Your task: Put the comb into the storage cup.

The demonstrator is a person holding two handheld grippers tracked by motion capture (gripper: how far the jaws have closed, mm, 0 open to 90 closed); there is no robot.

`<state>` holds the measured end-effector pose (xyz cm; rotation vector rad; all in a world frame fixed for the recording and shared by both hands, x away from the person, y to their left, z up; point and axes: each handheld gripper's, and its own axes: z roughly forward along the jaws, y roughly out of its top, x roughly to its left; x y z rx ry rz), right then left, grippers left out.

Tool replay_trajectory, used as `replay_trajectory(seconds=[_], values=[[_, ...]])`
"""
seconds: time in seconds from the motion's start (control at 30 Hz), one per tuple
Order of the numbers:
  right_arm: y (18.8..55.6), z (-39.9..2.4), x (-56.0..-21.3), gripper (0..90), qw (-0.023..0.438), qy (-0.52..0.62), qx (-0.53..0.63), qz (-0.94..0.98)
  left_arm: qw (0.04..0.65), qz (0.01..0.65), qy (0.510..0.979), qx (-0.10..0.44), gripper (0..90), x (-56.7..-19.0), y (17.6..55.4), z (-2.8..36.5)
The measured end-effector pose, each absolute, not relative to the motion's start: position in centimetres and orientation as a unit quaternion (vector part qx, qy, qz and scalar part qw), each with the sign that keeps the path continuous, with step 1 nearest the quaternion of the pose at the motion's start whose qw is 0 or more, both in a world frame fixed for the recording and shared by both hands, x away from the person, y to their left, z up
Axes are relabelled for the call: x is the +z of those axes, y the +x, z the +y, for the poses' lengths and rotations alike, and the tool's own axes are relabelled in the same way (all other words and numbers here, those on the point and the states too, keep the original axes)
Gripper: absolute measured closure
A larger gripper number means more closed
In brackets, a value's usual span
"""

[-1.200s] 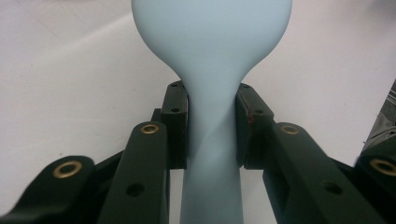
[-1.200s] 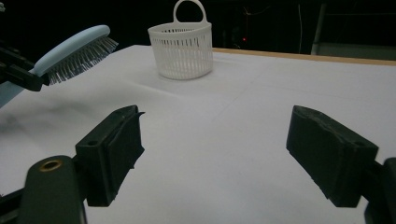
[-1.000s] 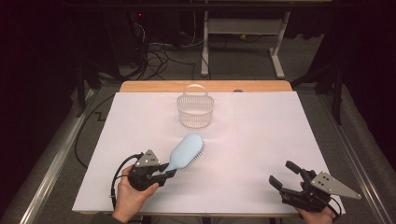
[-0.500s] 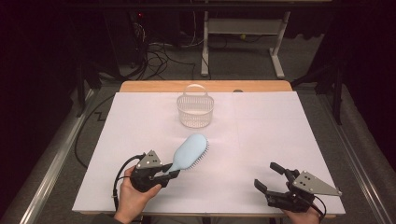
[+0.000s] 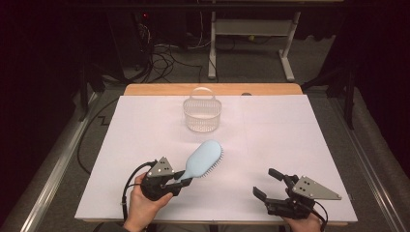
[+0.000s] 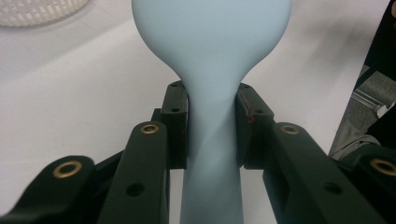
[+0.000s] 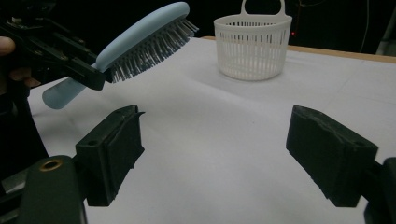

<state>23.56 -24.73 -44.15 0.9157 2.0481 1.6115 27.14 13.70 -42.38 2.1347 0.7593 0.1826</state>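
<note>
The left gripper (image 5: 180,180), low and left of centre in the high view, was clenched on the neck of the light-blue hairbrush (image 5: 204,160), its 2 pads pressing the handle from either side in the left gripper view. The brush head rose toward the upper right, lifted off the white table (image 5: 290,135), bristles facing down and to the right. The right gripper (image 5: 265,184), at the lower right, was released, jaws spread wide with nothing between them. The white basket (image 5: 201,114) stood upright near the top centre, well apart from the brush. The step in hand was probably carrying the brush to that basket; doing it well meant keeping the grip firm on the narrow neck, holding the head clear of the rim, and lowering it head-first inside.
</note>
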Motion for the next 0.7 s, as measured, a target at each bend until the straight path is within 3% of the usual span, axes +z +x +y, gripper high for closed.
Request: replay_trajectory(seconds=[0.7], values=[[24.3,-20.3,-44.3,20.0,0.159,0.306,0.56,0.754,0.428,0.287,0.854,0.073,69.7,-42.2,26.6,12.5]])
